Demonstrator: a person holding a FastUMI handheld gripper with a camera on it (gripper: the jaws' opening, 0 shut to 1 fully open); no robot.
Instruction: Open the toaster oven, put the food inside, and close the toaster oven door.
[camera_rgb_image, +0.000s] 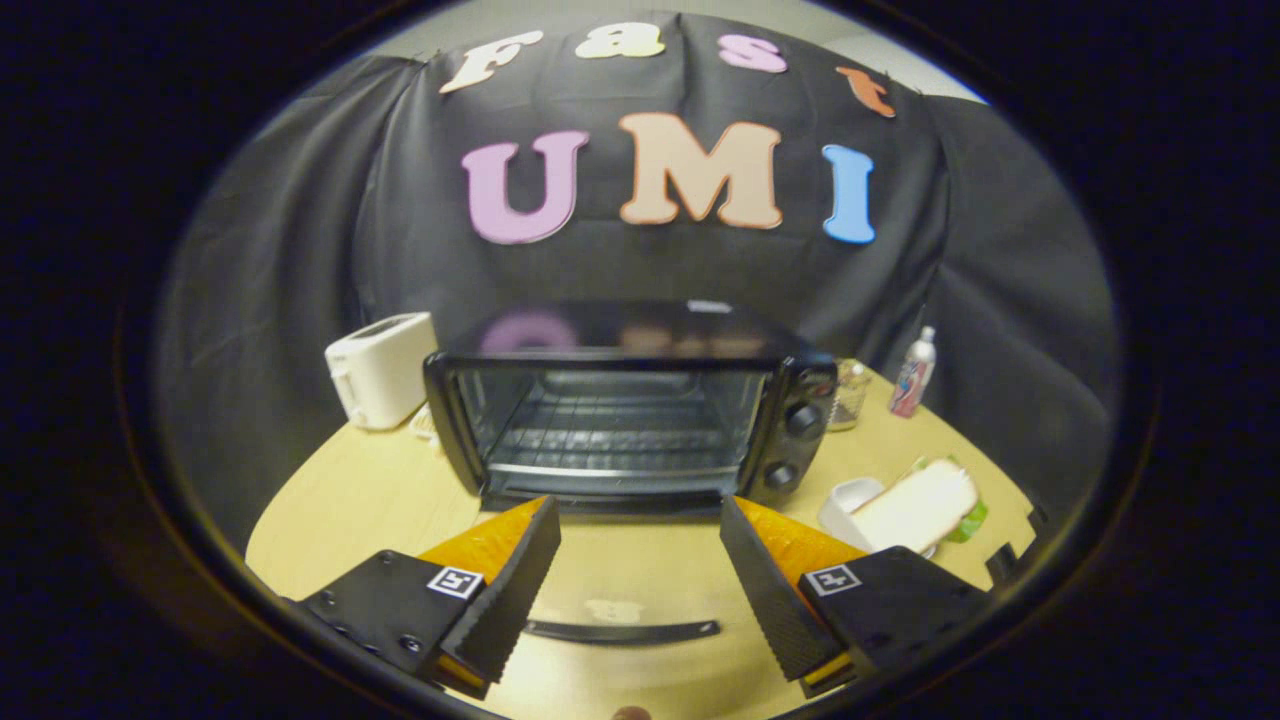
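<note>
Toaster oven (625, 415) sitting mid-table (350, 500), door lying open just beyond the fingers; no legible branding. Sandwich (915, 505) resting on plate (845, 500) at right. White toaster (380, 368), bottle (914, 375) standing behind. Gripper (638, 580) hanging wide open, gripping nothing.

The claw (640, 520) hangs level, facing forward — both fingers (515, 580) spread wide apart, gripping nothing at all.
</note>
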